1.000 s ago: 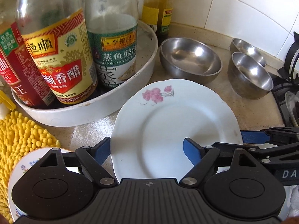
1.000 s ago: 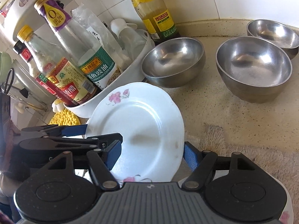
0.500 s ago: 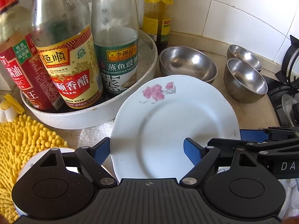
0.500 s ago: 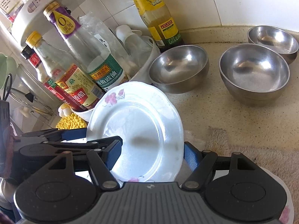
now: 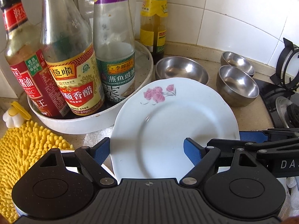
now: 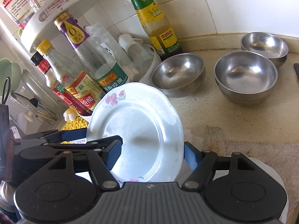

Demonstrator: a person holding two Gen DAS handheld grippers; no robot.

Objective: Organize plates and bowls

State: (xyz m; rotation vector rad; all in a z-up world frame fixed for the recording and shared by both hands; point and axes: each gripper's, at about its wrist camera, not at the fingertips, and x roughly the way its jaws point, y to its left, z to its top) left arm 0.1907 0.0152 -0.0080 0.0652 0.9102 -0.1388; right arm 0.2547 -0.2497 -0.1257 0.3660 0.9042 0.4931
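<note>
Both grippers are on the same white plate (image 5: 173,123), the one with the pink flower print on its rim. The plate is lifted off the worktop (image 6: 233,123) and tilted, sitting in front of the round white tray (image 5: 87,123) that holds the sauce bottles. The left gripper (image 5: 144,152) has one blue pad under the plate's left edge and the other on its upper face, so it's clamped on the rim. The right gripper (image 6: 152,154) does the same from the opposite side: one pad over the plate's face, the other tucked behind its right edge, gripping it.

Three steel bowls sit further back toward the tiled wall. One bowl (image 5: 182,71) is just beside the tray, near the green-capped bottle (image 6: 155,20) in the corner. The other two (image 6: 245,76) (image 6: 264,45) are off to the right, one behind the other, almost touching, near the stove edge (image 5: 280,93).

A yellow fluffy cloth (image 5: 24,149) lies at the worktop's left end. There's another white dish (image 6: 269,169) partly hidden under the right gripper, resting on a beige towel (image 6: 243,141).
</note>
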